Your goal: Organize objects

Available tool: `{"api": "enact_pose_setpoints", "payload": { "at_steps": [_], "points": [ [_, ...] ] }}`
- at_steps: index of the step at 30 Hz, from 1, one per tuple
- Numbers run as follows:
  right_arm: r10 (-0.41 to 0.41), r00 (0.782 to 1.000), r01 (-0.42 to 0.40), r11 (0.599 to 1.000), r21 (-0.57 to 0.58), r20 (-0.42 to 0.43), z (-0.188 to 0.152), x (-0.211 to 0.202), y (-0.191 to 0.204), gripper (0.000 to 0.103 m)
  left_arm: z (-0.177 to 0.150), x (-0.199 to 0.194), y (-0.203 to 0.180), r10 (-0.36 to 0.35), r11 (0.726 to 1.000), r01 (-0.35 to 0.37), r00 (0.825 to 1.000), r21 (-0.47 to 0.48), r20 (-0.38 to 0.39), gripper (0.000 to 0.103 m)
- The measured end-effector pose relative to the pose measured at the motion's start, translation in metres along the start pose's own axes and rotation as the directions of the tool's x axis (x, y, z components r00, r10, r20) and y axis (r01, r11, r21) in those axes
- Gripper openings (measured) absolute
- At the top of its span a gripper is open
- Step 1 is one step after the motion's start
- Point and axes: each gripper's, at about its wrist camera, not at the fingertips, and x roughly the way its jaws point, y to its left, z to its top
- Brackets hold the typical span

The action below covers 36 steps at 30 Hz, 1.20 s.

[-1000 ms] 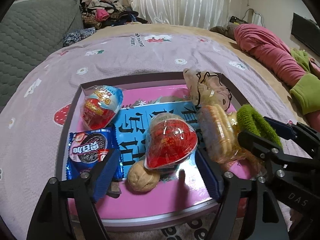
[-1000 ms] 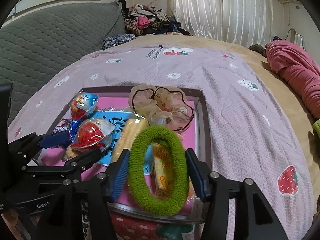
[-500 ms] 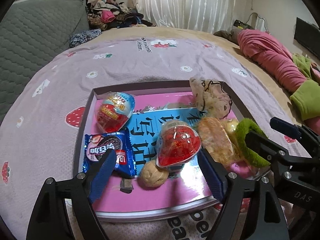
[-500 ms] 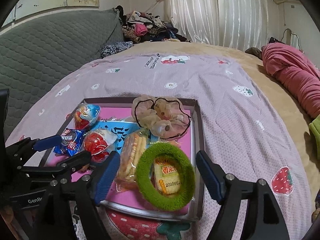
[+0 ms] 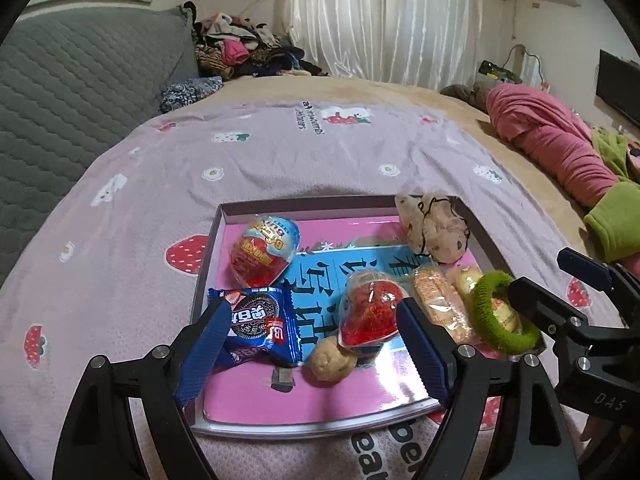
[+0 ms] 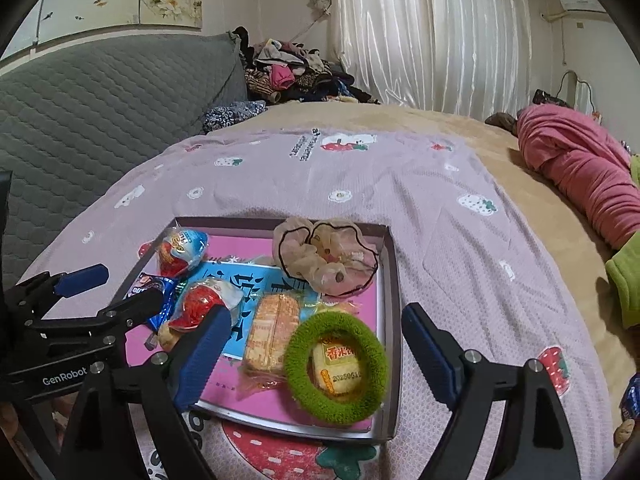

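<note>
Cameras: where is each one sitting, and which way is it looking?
Left wrist: sits on the left gripper, looks forward over the tray toward the curtains; its blue fingers and the right gripper show.
Right wrist: sits on the right gripper, looks over the green hair tie; its fingers and the left gripper show.
Both see the tray, green hair tie and beige scrunchie.

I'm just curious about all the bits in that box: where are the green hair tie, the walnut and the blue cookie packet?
Green hair tie [image 6: 298, 342]: right wrist view, left side of its ring.
Walnut [image 5: 331, 361]: left wrist view, middle of shell.
Cookie packet [image 5: 260, 316]: left wrist view, printed cookie.
</note>
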Motion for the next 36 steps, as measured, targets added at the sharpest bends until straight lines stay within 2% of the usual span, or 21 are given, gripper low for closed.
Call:
{"api": "enact_pose_setpoints", "payload": {
  "at_steps": [4,8,12,15,19,29,36],
  "points": [
    [-0.011,0.999,0.011,1.0,-0.002,0.031,0.004,-0.012,0.004,0.092,0.0,-0.009,0.001,0.013,1.0,-0.013,1.0,-0.001,0.012,0.085],
    [-0.021,0.998,0.021,1.0,0.004,0.052,0.004,-0.026,0.007,0.099,-0.001,-0.019,0.005,-0.005,1.0,0.006,1.0,-0.026,0.027,0.085],
    [-0.023,0.997,0.02,0.999,0.042,0.075,0.002,-0.041,0.004,0.102,-0.001,-0.029,0.006,0.032,0.999,-0.032,0.999,-0.025,0.026,0.085],
    [-0.026,0.996,0.02,0.997,0.068,0.089,0.002,-0.054,0.002,0.102,-0.003,-0.039,0.008,0.05,0.998,-0.05,0.998,-0.029,0.028,0.085],
    [-0.042,0.995,0.037,0.998,0.054,0.089,0.0,-0.066,0.005,0.102,-0.008,-0.054,0.009,0.039,0.998,-0.037,0.999,-0.045,0.033,0.085],
    [-0.048,0.996,0.045,0.998,0.035,0.078,0.005,-0.098,0.017,0.102,-0.006,-0.103,0.009,0.088,0.996,-0.087,0.995,-0.033,0.045,0.085],
    [-0.046,0.992,0.045,0.999,0.013,0.12,0.017,-0.139,0.031,0.102,-0.004,-0.146,0.014,0.107,0.994,-0.104,0.992,-0.04,0.074,0.085]
  ]
}}
